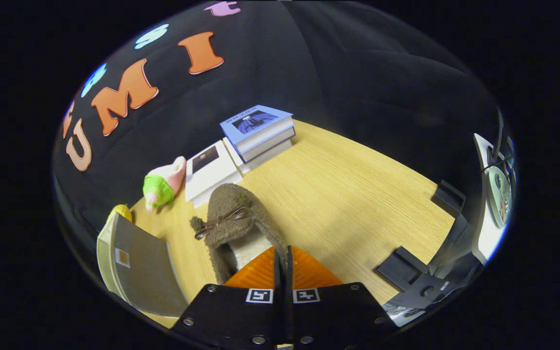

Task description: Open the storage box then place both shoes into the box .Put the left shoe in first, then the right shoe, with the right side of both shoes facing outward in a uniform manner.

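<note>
Brown and fuzzy, the slipper [234, 221] with a thin bow on its top sits just ahead of the gripper [282, 265], its toe pointing away toward the books and its pale inner lining showing at the heel opening. The gripper's two fingers [260, 277] are pressed together with only a thin line between them, and they seem to pinch the slipper's heel edge, though the exact contact is hidden behind the fingers themselves.

Taking the slipper as the landmark: beside it, on the side of the wooden table [348, 194] nearest the black cloth wall, stands the storage box [136, 265], pale with a grey panel facing the camera; whether its door is open cannot be told. A small yellow thing [122, 211] peeks out behind the box. Beyond the slipper's toe lies a white book [209, 170], and past that a stack of books [260, 133] with a blue cover on top. Next to the white book lies a pink and green toy [163, 184]. Well apart from the slipper, across the bare wood, black brackets [406, 272] sit at the table's far edge.
</note>
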Motion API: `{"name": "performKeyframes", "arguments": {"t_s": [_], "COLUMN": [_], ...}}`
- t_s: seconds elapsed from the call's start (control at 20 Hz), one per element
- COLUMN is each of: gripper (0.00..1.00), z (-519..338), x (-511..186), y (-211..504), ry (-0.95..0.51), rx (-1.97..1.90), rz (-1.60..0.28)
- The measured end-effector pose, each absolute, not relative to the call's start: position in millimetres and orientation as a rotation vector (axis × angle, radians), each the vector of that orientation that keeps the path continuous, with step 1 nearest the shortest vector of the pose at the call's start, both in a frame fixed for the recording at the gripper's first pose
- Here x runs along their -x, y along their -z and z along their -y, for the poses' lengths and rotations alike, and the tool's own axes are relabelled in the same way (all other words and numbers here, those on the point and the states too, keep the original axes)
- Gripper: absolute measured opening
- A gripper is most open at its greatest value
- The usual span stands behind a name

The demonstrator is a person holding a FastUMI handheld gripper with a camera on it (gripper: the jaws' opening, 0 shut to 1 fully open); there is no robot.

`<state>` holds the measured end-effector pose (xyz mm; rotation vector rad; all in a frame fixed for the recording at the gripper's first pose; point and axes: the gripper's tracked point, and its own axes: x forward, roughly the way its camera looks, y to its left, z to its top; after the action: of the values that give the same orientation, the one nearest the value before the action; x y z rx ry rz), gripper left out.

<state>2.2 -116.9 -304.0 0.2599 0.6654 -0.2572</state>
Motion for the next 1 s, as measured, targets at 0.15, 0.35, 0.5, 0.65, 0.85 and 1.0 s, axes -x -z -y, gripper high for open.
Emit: {"name": "performKeyframes", "arguments": {"t_s": [0.15, 0.35, 0.5, 0.65, 0.85, 1.0], "gripper": [0.01, 0.01, 0.01, 0.01, 0.01, 0.01], "z": [85.5, 32.2, -9.0, -42.5, -86.4, -115.6], "x": [-15.7, -27.2, -27.7, -25.6, -20.6, -7.6], "y": [265.8, 224.0, 205.3, 195.4, 193.2, 200.3], "ry": [0.206, 0.113, 0.055, 0.028, 0.016, -0.003], "rx": [-0.249, -0.264, -0.289, -0.317, -0.345, -0.349], "rz": [-0.606, -0.556, -0.550, -0.556, -0.579, -0.617]}}
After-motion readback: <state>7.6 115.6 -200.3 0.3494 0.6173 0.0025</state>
